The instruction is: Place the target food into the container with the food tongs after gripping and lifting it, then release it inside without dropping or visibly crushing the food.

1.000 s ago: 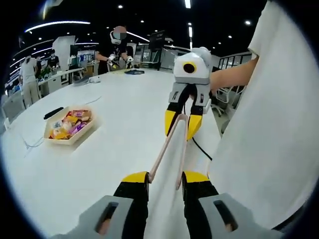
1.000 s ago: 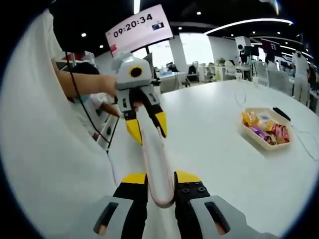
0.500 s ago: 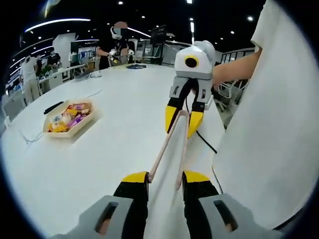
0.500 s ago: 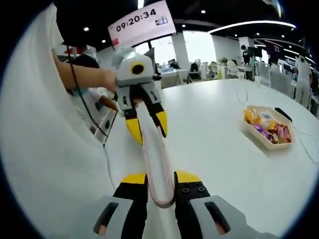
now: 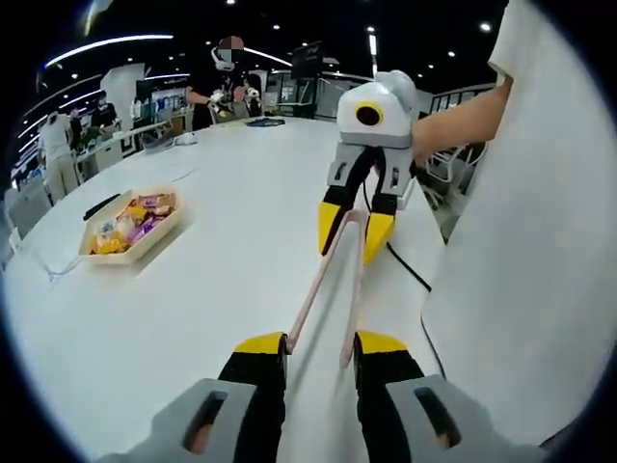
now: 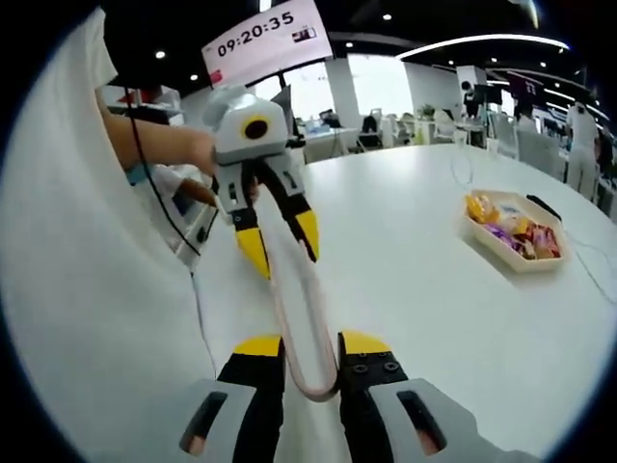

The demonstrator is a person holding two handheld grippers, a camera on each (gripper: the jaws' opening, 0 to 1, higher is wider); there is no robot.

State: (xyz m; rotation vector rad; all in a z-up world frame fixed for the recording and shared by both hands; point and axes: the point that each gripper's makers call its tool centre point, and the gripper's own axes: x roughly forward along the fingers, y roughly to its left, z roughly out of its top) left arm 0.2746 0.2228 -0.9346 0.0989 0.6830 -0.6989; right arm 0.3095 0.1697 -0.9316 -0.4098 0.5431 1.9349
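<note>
I'm over the broad, smooth white table (image 5: 193,289), which runs out ahead of both tools. Well ahead of the tongs sits the cream shallow rectangular tray (image 5: 152,236), holding small glossy wrapped snacks (image 5: 125,230) in orange, yellow and purple; it lies off to the left of the left gripper (image 5: 320,345) and to the right of the right gripper (image 6: 310,347). I take one of those snacks as the target food. I can't pick out a separate receiving container.

The pale pink, slim U-shaped food tongs (image 5: 333,285) are held between my two tools. The right gripper's jaws are closed on the looped end, the left gripper's on the two open arm tips. The arms look thin and springy, slightly translucent.

My read of the step: tongs held, no food gripped yet, well short of the tray. Next: one tool takes the tongs so the tips come free, then carry them to the tray and squeeze lightly, as the wrappers look slippery.
</note>
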